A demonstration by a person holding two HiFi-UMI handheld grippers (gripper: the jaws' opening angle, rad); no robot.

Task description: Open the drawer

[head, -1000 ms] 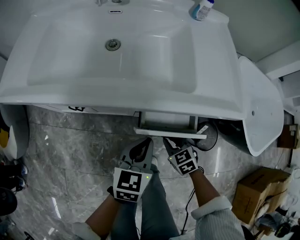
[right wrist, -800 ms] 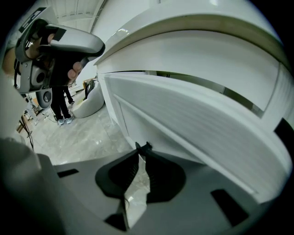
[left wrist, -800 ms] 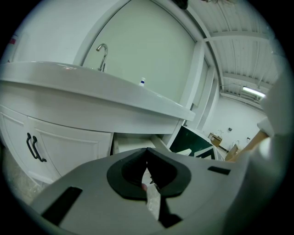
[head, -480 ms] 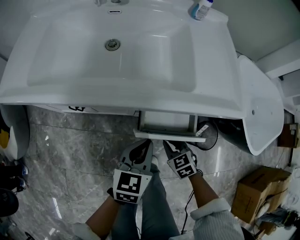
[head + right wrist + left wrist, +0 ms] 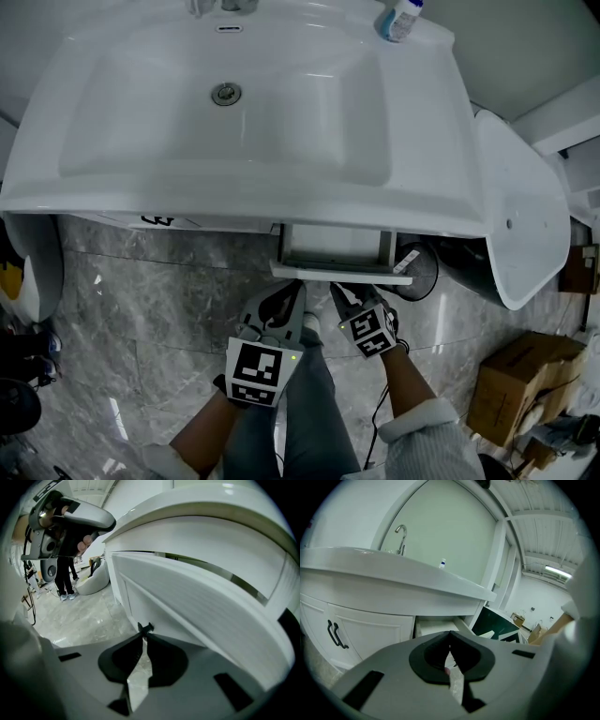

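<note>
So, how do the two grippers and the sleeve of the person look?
The left gripper and the right gripper have grey bodies with black pads. Each carries a white cube with black square markers. The right sleeve is light, with a turned-back cuff.

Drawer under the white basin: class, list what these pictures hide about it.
White drawer, rear interior: head view, under the white ceramic basin's rim; left gripper view, behind the left tongs.
Small black drawer handle: right gripper view, tiny, its base hidden between the right tongs, which have just been closing.
</note>
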